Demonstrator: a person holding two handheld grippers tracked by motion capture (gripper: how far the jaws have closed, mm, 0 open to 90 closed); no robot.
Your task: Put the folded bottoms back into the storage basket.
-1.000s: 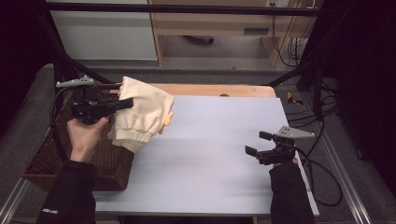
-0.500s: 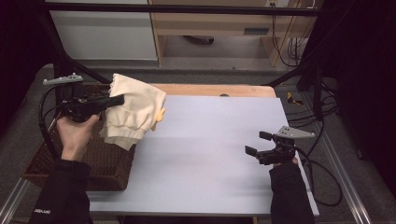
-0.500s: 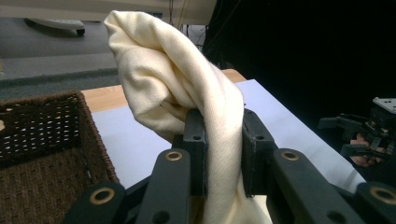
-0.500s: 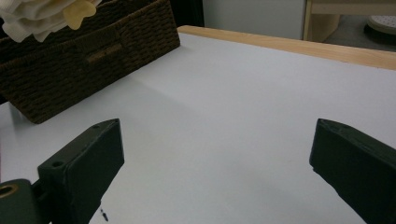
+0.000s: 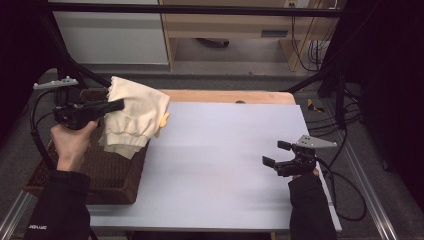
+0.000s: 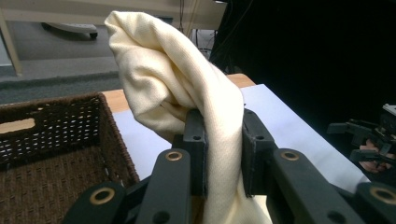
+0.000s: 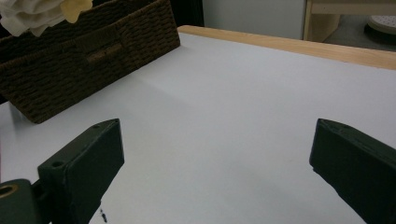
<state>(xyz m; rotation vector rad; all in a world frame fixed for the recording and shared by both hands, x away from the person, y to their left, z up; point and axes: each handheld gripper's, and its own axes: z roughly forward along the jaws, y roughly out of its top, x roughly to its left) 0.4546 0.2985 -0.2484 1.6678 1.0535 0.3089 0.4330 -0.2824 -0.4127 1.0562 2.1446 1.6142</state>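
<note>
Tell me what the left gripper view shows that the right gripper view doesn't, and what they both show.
Left gripper view alone: the left gripper with its jaws clamped on a fold of the cream cloth, the wicker basket's woven interior, and the right gripper farther off in the person's hand.

Right gripper view alone: that gripper's own jaws spread wide over bare white tabletop, plus the basket's outer wall with its handle slot.

Shared: the basket, the cloth and the tabletop with its wooden far edge.
</note>
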